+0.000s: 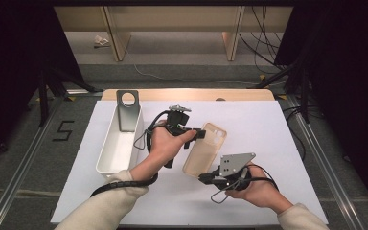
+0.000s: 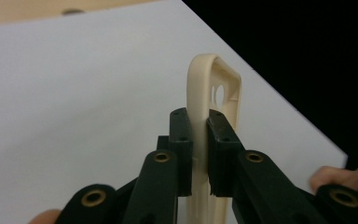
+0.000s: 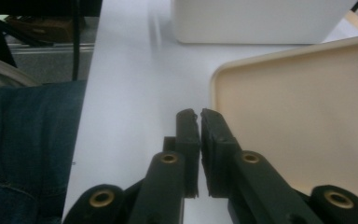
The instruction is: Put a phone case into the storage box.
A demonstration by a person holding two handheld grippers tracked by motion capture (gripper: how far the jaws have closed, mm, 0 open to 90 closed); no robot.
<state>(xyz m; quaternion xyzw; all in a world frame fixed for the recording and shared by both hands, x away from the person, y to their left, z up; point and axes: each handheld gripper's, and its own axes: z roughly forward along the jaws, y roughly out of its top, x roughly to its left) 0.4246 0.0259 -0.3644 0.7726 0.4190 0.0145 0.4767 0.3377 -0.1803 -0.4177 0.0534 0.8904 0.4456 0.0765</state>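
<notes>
The cream phone case (image 2: 200, 93), rounded with camera cutouts, stood edgewise, pinched by the left claw (image 2: 199, 122); the right claw (image 3: 200, 114) was pressed together on nothing.

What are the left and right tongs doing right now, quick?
Left tongs: shut on the edge of the cream phone case.
Right tongs: shut; whether they pinch the case's near edge cannot be told.

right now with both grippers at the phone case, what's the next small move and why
Probably lift the phone case slightly with the left gripper, whose jaws are clamped on its edge. The right gripper sits shut at the case's near end and grips nothing, so I'd keep it clear.
</notes>
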